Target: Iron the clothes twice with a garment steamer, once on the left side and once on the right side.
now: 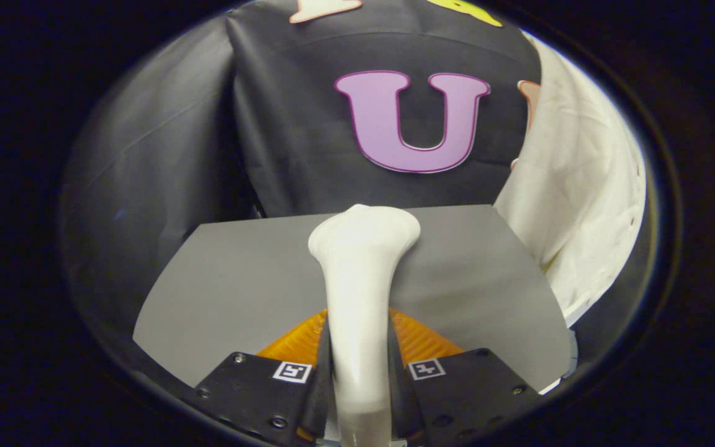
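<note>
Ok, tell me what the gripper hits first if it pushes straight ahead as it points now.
The gripper, shut on the white garment steamer, points over the grey table at the black booth wall. The steamer's head would probably reach that wall first; the white clothes hang off to one side. Depth is unclear.

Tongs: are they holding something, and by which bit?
Yes. The tongs are shut on the steamer, gripping its slim handle; its wide head points ahead over the table.

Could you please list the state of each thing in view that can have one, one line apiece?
White plastic garment steamer: clamped between the fingers, head pointing ahead.
Gripper: shut on the steamer's handle.
White cloth garment: hanging beyond the fingers, off to one side, creased.
Grey flat table: below the steamer.
</note>
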A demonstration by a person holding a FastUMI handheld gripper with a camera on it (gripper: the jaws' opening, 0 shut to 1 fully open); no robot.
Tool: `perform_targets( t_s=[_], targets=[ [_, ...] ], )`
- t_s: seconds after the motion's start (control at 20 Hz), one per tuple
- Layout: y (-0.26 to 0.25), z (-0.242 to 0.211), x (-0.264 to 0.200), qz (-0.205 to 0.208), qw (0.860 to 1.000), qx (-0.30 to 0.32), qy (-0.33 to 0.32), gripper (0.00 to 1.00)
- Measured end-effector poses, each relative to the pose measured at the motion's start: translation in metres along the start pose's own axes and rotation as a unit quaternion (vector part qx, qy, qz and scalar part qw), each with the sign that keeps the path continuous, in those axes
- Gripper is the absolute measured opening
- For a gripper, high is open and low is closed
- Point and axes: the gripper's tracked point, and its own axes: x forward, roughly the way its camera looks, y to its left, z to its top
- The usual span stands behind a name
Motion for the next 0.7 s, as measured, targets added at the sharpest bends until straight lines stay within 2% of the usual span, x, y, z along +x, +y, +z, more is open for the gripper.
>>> perform_targets(
  t_s=[0.15, 0.35, 0.7],
  targets=[
    [0.007, 0.018, -0.025, 0.051, 0.998, 0.012, -0.043, 0.40],
    [0.011, 0.030, -0.064, 0.097, 0.991, -0.010, -0.086, 0.39],
    [-0.005, 0.023, -0.111, 0.105, 0.985, 0.000, -0.134, 0.38]
  ],
)
